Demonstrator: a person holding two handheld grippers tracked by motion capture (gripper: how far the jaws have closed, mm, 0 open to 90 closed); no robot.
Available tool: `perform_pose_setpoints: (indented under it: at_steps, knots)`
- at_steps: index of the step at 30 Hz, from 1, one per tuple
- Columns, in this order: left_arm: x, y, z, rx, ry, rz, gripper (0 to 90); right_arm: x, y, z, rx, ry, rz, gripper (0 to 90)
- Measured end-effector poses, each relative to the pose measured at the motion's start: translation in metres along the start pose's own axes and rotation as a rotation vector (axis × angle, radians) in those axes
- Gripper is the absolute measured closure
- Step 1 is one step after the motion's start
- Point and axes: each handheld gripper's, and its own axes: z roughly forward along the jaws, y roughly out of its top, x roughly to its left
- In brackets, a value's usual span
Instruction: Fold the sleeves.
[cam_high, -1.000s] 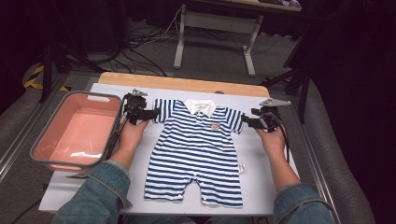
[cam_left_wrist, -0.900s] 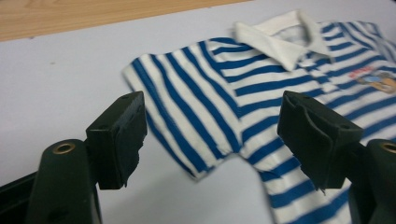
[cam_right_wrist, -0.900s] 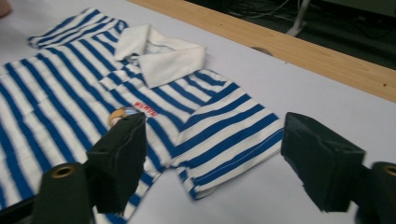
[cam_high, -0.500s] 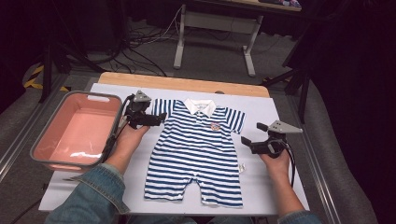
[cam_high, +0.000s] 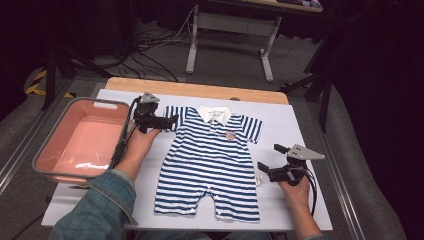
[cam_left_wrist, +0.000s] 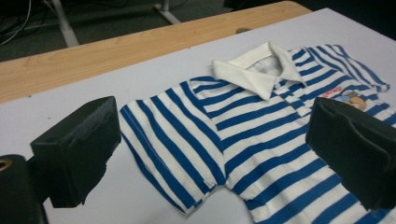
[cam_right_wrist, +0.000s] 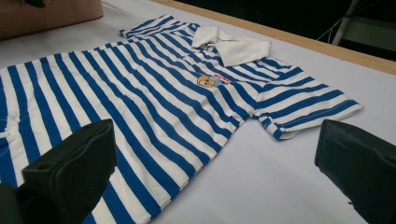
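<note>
Lying flat, striped romper (cam_high: 210, 160) (white collar)

The striped romper (cam_right_wrist: 140, 88) carries one small emblem (cam_right_wrist: 213, 80) on its chest, just below the white collar (cam_right_wrist: 233, 46). Above a little cartoon face there are short red letters. They look like "MUNK", but they are too small and blurred to be sure. On the rest of the romper no text can be read.

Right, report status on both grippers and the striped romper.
Left gripper open at the sleeve, right gripper open beside the waist, both just opened. Blue-and-white striped romper flat, unheld. Pink plastic bin clear at left.
</note>
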Motion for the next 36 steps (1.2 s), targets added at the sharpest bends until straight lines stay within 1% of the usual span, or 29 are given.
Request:
perform_pose_setpoints:
  at_steps: [1,3,4,5,6,8,10,11,12,13,14,15,16,17,18,19,21,22,23,24,25,26,29,30,32,33,34,35,36]
  knots:
    - [0.0,0.0,0.0,0.0,0.0,0.0,4.1,0.0,0.0,0.0,0.0,0.0,0.0,0.0]
    - [0.004,-0.001,0.004,0.006,0.007,-0.017,3.8,0.0,-0.001,0.001,0.0,0.008,0.009,0.0]
    - [0.005,-0.001,0.007,0.014,0.018,-0.024,3.5,0.0,-0.002,0.001,-0.002,0.01,0.011,0.0]
    - [0.005,0.0,0.009,0.02,0.034,-0.02,3.6,0.001,-0.003,0.002,-0.003,0.013,0.011,0.0]
    - [0.005,0.0,0.009,0.02,0.034,-0.02,3.7,0.001,-0.003,0.002,-0.003,0.013,0.011,0.0]
    - [0.006,0.001,0.013,0.028,0.051,-0.04,4.6,0.002,-0.004,0.003,-0.003,0.013,0.008,0.0]
    - [0.007,0.002,0.018,0.038,0.076,-0.048,5.0,0.003,-0.004,0.003,-0.006,0.019,0.007,0.0]
    - [0.008,0.003,0.021,0.048,0.088,-0.049,5.0,0.003,-0.005,0.004,-0.006,0.014,0.006,0.0]
    - [0.008,0.003,0.023,0.047,0.101,-0.051,5.1,0.003,-0.005,0.004,-0.003,0.0,0.011,0.0]
    - [0.01,0.003,0.025,0.051,0.107,-0.053,5.4,0.003,-0.005,0.005,-0.001,-0.003,0.014,0.0]
    - [0.01,0.003,0.025,0.051,0.107,-0.053,5.6,0.003,-0.005,0.005,0.0,0.008,0.021,0.0]
    - [0.01,0.003,0.027,0.062,0.113,-0.063,6.0,0.003,-0.005,0.005,-0.005,0.018,0.026,0.1]
    - [0.01,0.003,0.03,0.068,0.121,-0.072,6.0,0.003,-0.005,0.005,-0.005,0.018,0.026,0.1]
    - [0.011,0.004,0.033,0.085,0.132,-0.076,6.9,0.004,-0.005,0.005,-0.003,0.012,0.022,0.9]
    - [0.012,0.004,0.035,0.098,0.142,-0.078,8.3,0.004,-0.005,0.006,0.005,0.007,0.018,1.6]
    - [0.013,0.004,0.039,0.122,0.172,-0.075,10.3,0.004,-0.005,0.006,0.006,0.017,0.017,3.9]
    - [0.016,0.003,0.043,0.142,0.214,-0.094,13.3,0.006,-0.005,0.006,0.005,0.015,0.005,4.9]
    - [0.018,0.003,0.044,0.142,0.221,-0.104,15.8,0.006,-0.005,0.006,0.005,0.023,0.001,6.1]
    - [0.018,0.003,0.044,0.142,0.221,-0.104,18.2,0.006,-0.005,0.006,0.005,0.023,0.001,6.1]
    - [0.021,0.001,0.045,0.143,0.235,-0.119,18.2,0.007,-0.005,0.006,0.007,0.026,-0.001,6.5]
    - [0.022,0.001,0.046,0.148,0.241,-0.127,22.0,0.007,-0.005,0.006,0.005,0.03,-0.006,6.8]
    - [0.025,-0.001,0.047,0.159,0.248,-0.146,23.9,0.007,-0.005,0.006,0.004,0.032,-0.008,7.2]
    - [0.028,-0.004,0.05,0.185,0.257,-0.149,31.6,0.007,-0.005,0.006,0.005,0.043,-0.005,8.1]
    - [0.029,-0.005,0.051,0.201,0.246,-0.156,36.4,0.007,-0.005,0.006,0.004,0.046,-0.006,8.6]
    - [0.029,-0.006,0.052,0.208,0.239,-0.158,40.6,0.007,-0.005,0.006,0.005,0.046,-0.006,8.6]
    - [0.028,-0.006,0.053,0.214,0.237,-0.166,43.2,0.007,-0.005,0.007,0.005,0.049,-0.005,8.9]
    - [0.028,-0.007,0.056,0.228,0.232,-0.164,45.2,0.007,-0.005,0.007,0.005,0.052,-0.005,9.0]
    - [0.028,-0.008,0.058,0.241,0.236,-0.153,46.7,0.007,-0.005,0.007,0.006,0.052,-0.005,9.0]
    - [0.028,-0.008,0.058,0.241,0.236,-0.153,48.6,0.007,-0.005,0.007,0.006,0.052,-0.005,9.0]
